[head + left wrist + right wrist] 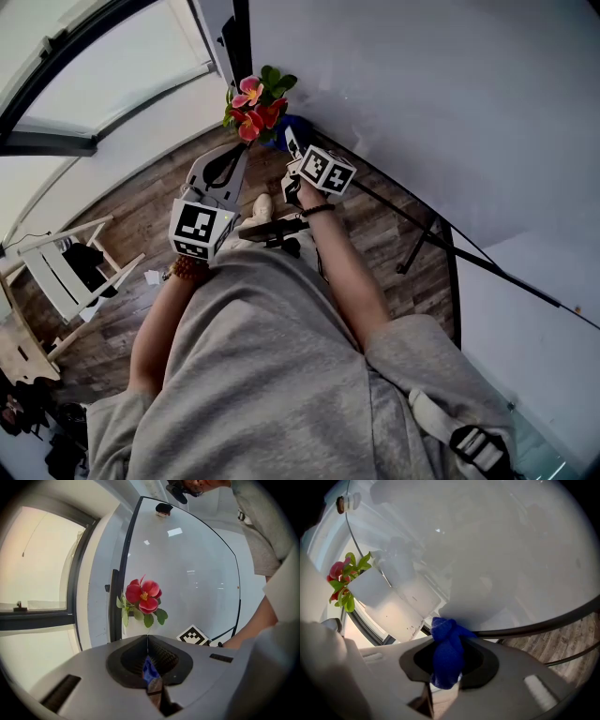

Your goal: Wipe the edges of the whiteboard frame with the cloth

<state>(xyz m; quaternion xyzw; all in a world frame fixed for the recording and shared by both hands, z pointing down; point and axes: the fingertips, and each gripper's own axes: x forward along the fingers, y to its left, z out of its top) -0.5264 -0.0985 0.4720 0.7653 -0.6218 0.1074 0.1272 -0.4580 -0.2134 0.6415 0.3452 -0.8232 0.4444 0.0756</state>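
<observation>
The whiteboard (422, 94) rises at the right of the head view, with a thin black frame (454, 272) along its edge. My right gripper (292, 142) is shut on a bunched blue cloth (447, 651). In the right gripper view the cloth's top touches the black frame (525, 627) at the board's lower corner. My left gripper (239, 155) hangs just left of it, jaws closed together and facing the board (187, 573). A blue sliver (150, 670) shows low in its jaw gap (147, 639); I cannot tell what it is.
Red artificial flowers (255, 101) in a white pot (389, 599) stand by the board's corner, near both grippers. Black stand legs (417, 244) cross the wooden floor (141, 216). A white folding chair (66, 272) stands at the left, under a window (94, 66).
</observation>
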